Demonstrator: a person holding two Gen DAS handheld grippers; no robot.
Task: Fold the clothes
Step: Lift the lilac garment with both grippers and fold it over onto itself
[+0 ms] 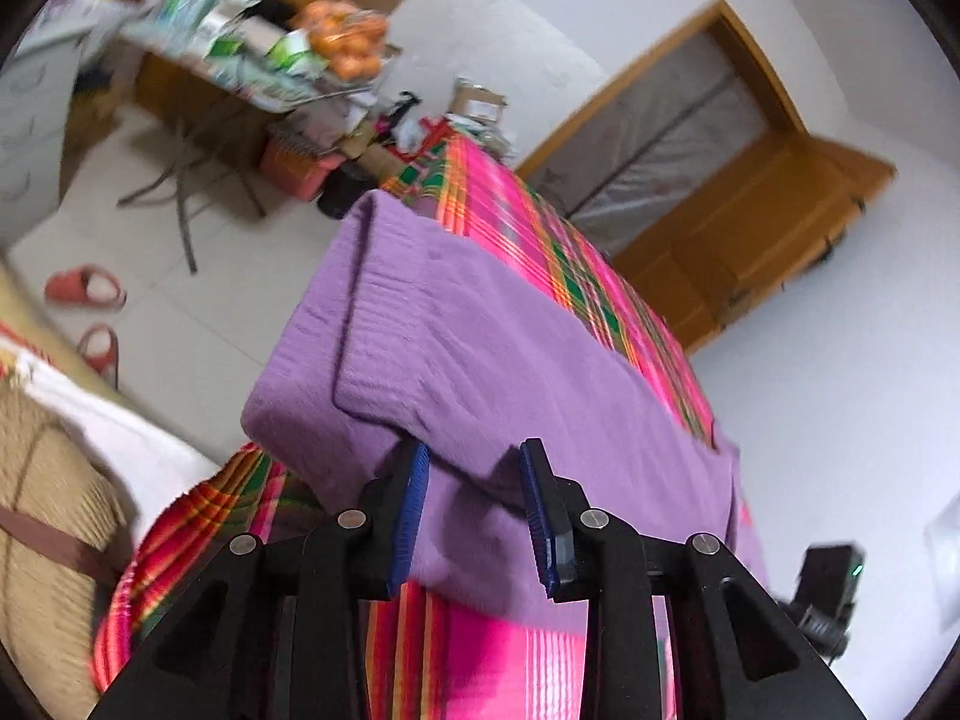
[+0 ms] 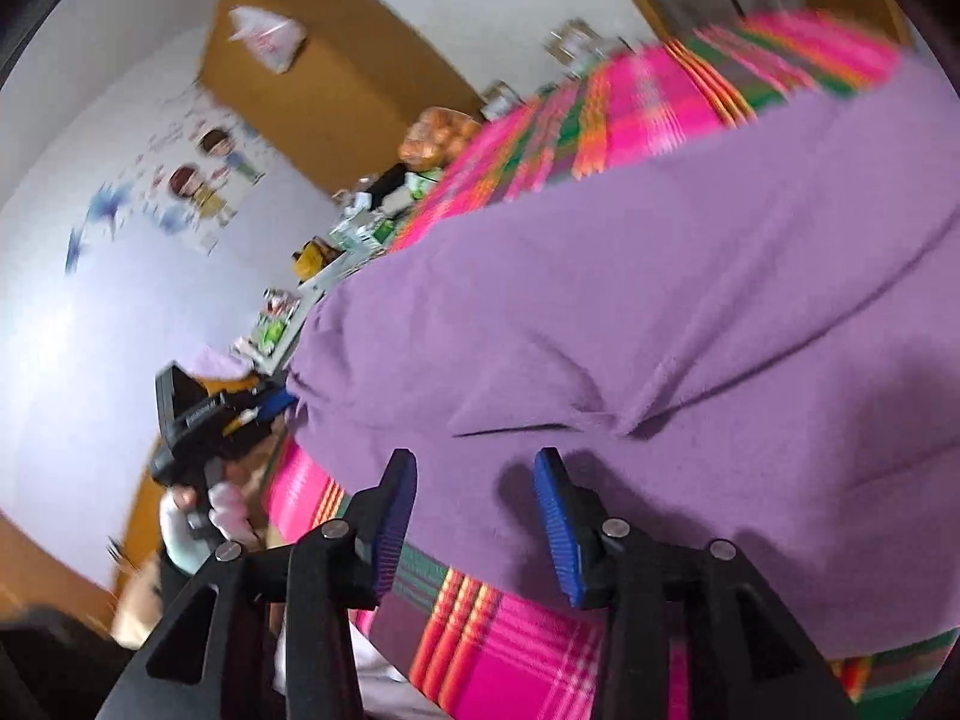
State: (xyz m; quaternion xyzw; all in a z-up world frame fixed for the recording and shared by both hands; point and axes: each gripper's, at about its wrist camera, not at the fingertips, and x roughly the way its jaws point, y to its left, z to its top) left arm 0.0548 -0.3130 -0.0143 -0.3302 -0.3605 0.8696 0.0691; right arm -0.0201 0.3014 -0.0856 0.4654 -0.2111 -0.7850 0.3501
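A purple garment (image 1: 480,348) lies folded, a sleeve laid over its top, on a pink plaid sheet (image 1: 540,222). My left gripper (image 1: 477,450) is at the garment's near edge. Its blue pads (image 1: 411,510) stand apart and the cloth edge lies loose between them without being pressed. In the right wrist view the same purple garment (image 2: 660,300) fills the frame. My right gripper (image 2: 477,456) hovers over its near hem, jaws apart, pads (image 2: 555,516) clear of the fabric. The left gripper (image 2: 210,420) also shows at the far corner of the garment, held by a gloved hand (image 2: 228,510).
The plaid sheet (image 2: 510,642) covers the surface under the garment. A cluttered table with boxes and oranges (image 1: 348,42) stands beyond, with red slippers (image 1: 84,288) on the tiled floor. A wooden door frame (image 1: 750,180) is at the right, and a woven mat (image 1: 48,510) lies at the left.
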